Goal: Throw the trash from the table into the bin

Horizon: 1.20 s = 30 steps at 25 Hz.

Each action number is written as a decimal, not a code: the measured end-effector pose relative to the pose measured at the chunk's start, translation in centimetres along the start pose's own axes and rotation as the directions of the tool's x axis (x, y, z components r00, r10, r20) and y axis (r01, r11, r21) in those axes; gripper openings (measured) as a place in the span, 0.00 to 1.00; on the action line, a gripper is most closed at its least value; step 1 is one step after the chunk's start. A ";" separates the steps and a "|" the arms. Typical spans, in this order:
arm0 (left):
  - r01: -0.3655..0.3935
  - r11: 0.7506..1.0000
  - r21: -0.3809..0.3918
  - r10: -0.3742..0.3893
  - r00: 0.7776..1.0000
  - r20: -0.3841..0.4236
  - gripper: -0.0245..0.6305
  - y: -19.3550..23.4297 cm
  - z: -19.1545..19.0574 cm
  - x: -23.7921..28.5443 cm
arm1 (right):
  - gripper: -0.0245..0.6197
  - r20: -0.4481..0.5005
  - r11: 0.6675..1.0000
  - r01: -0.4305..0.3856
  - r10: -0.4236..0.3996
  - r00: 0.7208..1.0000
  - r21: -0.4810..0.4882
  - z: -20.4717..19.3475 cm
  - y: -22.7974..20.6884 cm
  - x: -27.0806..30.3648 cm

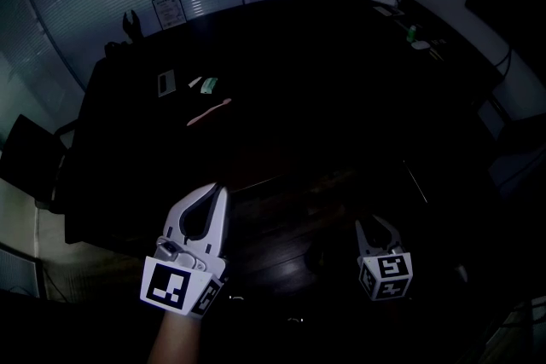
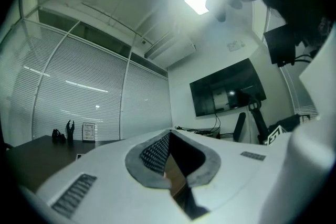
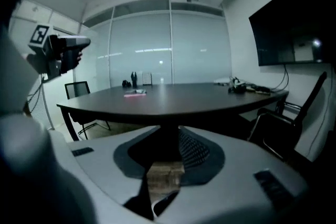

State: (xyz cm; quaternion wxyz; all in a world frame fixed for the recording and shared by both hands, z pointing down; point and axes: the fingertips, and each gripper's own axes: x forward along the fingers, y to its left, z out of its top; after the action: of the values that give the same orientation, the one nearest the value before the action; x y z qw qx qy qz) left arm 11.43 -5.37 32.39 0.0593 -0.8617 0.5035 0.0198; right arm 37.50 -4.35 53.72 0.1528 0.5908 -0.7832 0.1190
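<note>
The trash lies in a group near the far left corner of the table [image 1: 341, 98]: a pink stick [image 1: 209, 112], a green wrapper [image 1: 208, 84] and a white scrap [image 1: 194, 83]. A card [image 1: 166, 83] lies just beside them, nearer the left edge.

Both tools are held off the table's near edge.
- The left gripper [image 1: 217, 190] has its tips pressed together with nothing between them.
- The right gripper [image 1: 378, 223] has its jaws spread and empty.

From the left gripper, the trash lies ahead and slightly to the left. From the right gripper, it lies far across the table, toward the left. The left gripper is therefore the nearer tool.

The pink stick's long axis runs diagonally, from the near left to the far right. It lies across the left gripper's line of approach rather than along it, so a pinch across the stick's narrow width should need little turning of the tool. The wrapper's heading is too small to tell. The bin cannot be made out in any view.
</note>
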 end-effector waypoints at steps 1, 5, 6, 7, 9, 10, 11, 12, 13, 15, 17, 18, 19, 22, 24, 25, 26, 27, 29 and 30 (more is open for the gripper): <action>-0.002 1.000 0.000 0.002 1.000 0.005 0.04 0.1 0.1 -0.1 | 0.19 0.051 1.000 -0.001 0.002 0.999 -0.012 2.2 0.5 -0.3; -0.013 1.000 -0.011 0.014 1.000 0.020 0.04 0.4 0.4 -0.3 | 0.08 0.210 0.998 -0.006 0.019 0.977 -0.063 9.3 2.7 -1.5; -0.015 1.000 -0.014 0.015 1.000 0.025 0.04 0.4 0.5 -0.3 | 0.05 0.237 0.998 -0.010 0.026 0.971 -0.068 10.4 3.2 -1.8; -0.016 1.000 -0.015 0.016 0.999 0.029 0.04 0.4 0.6 -0.3 | 0.05 0.259 0.997 -0.014 0.033 0.965 -0.075 11.4 3.7 -2.1; -0.015 1.000 -0.018 0.016 0.999 0.028 0.04 0.4 0.7 -0.3 | 0.05 0.295 0.996 -0.020 0.046 0.954 -0.092 12.9 4.6 -2.7; -0.015 1.000 -0.019 0.016 1.000 0.022 0.04 0.4 0.6 -0.4 | 0.05 0.309 0.995 -0.022 0.052 0.950 -0.099 13.5 4.9 -3.0; -0.016 1.000 -0.018 0.016 1.000 0.019 0.04 0.3 0.6 -0.5 | 0.05 0.320 0.994 -0.025 0.057 0.946 -0.104 13.9 5.1 -3.2; -0.016 1.000 -0.015 0.017 1.000 0.018 0.04 0.3 0.6 -0.6 | 0.05 0.327 0.994 -0.026 0.059 0.943 -0.106 14.2 5.3 -3.4; -0.016 1.000 -0.009 0.017 1.000 0.016 0.04 0.3 0.6 -0.6 | 0.05 0.332 0.994 -0.026 0.060 0.941 -0.106 14.4 5.3 -3.5; -0.006 1.000 0.007 0.006 1.000 -0.001 0.04 0.2 0.3 -0.8 | 0.05 0.343 0.994 -0.024 0.058 0.938 -0.103 14.8 5.4 -3.7; 0.009 1.000 0.014 -0.009 1.000 -0.026 0.04 0.0 -0.1 -1.0 | 0.05 0.350 0.995 -0.022 0.056 0.935 -0.100 15.1 5.3 -3.9; 0.014 1.000 0.012 -0.013 1.000 -0.029 0.04 0.0 -0.2 -1.1 | 0.05 0.354 0.995 -0.020 0.054 0.934 -0.099 15.3 5.3 -4.0; 0.015 1.000 0.005 -0.015 1.000 -0.021 0.04 -0.1 0.0 -1.2 | 0.05 0.359 0.995 -0.018 0.052 0.932 -0.097 15.4 5.3 -4.1; -0.005 1.000 -0.011 0.005 1.000 0.020 0.04 0.1 0.9 -1.5 | 0.05 0.389 0.995 -0.004 0.042 0.920 -0.097 16.3 5.2 -4.6; -0.018 1.000 -0.008 0.019 0.999 0.032 0.04 0.4 1.2 -1.6 | 0.05 0.416 0.994 0.011 0.034 0.909 -0.104 17.5 5.4 -4.8; -0.026 1.000 -0.007 0.026 0.999 0.041 0.04 0.5 1.4 -1.7 | 0.05 0.429 0.994 0.017 0.032 0.903 -0.109 18.2 5.5 -4.9; -0.036 0.999 -0.008 0.036 0.998 0.044 0.04 0.7 1.5 -1.9 | 0.05 0.441 0.994 0.021 0.031 0.897 -0.112 18.7 5.7 -5.1; -0.048 0.999 -0.012 0.049 0.998 0.040 0.04 1.0 1.5 -2.1 | 0.05 0.453 0.993 0.022 0.032 0.891 -0.113 19.3 5.9 -5.2; -0.075 0.997 -0.018 0.076 0.997 0.033 0.04 1.7 1.6 -2.8 | 0.05 0.472 0.994 0.017 0.038 0.881 -0.112 20.4 6.5 -5.4; -0.087 0.996 -0.020 0.088 0.996 0.034 0.04 2.1 1.7 -3.1 | 0.05 0.479 0.993 0.012 0.044 0.877 -0.113 20.9 6.9 -5.6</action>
State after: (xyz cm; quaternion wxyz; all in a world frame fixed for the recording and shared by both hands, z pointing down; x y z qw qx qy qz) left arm 8.11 -3.48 30.79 0.0593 -0.8389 0.5394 0.0420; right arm 30.24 -5.21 32.24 -0.0140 0.5857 -0.8070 -0.0744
